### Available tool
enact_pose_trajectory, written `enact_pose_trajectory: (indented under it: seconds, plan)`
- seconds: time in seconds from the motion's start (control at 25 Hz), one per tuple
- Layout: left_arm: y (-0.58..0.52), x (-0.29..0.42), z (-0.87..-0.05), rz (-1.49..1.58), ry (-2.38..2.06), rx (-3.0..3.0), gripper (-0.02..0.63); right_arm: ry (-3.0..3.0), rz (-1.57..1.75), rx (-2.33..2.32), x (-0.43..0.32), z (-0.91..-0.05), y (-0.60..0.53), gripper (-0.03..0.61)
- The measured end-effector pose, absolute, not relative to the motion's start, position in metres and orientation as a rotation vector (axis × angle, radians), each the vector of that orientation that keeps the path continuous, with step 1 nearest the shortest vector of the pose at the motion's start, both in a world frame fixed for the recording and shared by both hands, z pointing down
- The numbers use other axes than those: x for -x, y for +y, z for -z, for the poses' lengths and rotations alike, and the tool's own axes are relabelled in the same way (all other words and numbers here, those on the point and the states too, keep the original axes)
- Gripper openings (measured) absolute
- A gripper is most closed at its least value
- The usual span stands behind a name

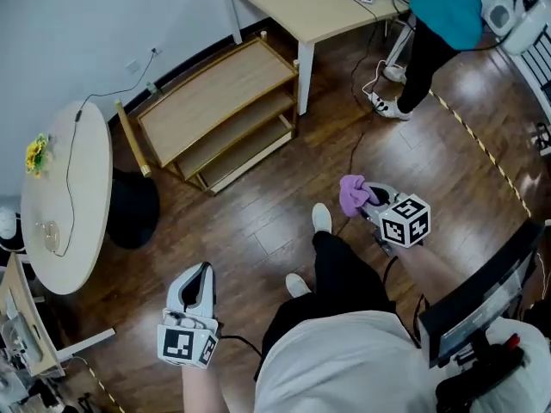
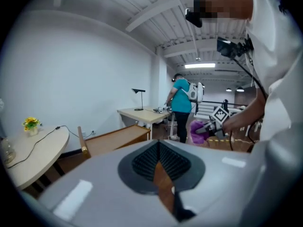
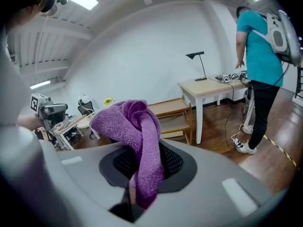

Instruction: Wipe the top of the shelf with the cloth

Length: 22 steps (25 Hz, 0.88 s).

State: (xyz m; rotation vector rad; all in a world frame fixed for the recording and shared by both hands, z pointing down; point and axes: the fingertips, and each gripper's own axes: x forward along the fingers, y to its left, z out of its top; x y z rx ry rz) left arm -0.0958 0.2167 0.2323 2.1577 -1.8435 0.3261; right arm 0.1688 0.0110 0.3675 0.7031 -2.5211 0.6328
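Head view: my right hand-held gripper (image 1: pixel 368 201) clamps the purple cloth (image 1: pixel 351 193) over the floor, well apart from the shelf (image 1: pixel 215 101). Left hand-held gripper (image 1: pixel 198 274): narrow, holding nothing. Beside the shelf I see a worktop (image 1: pixel 293 3), a cable (image 1: pixel 353 144) and a person (image 1: pixel 439 11).

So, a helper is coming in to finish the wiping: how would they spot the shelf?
Look along the white wall, between the round table and the rectangular desk. The shelf stands there on the dark wood floor. Unlike those two tables, it is low, with three stacked wooden tiers.
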Motion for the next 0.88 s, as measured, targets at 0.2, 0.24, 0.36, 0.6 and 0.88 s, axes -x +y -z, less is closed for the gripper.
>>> enact_pose_trajectory:
  seconds: [0.2,0.24,0.36,0.6,0.88]
  plan:
    - [0.269,0.062,-0.211,-0.322,-1.848,-2.161,0.02,-2.606,-0.583,-0.662,-0.194,-0.294,0.063,0.08]
    - [0.276,0.054,-0.208,-0.322,-1.853,-2.163,0.02,-2.626,-0.55,-0.65,-0.2,-0.28,0.071,0.08]
    - [0.293,0.031,-0.199,-0.3,-1.873,-2.163,0.02,-2.683,-0.477,-0.586,-0.213,-0.244,0.094,0.08]
    - [0.31,-0.045,-0.184,-0.253,-1.888,-2.182,0.02,-2.782,-0.439,-0.481,-0.264,-0.202,0.135,0.08]
    - [0.306,-0.156,-0.172,-0.162,-1.802,-2.23,0.02,-2.814,-0.406,-0.458,-0.361,-0.183,0.165,0.08]
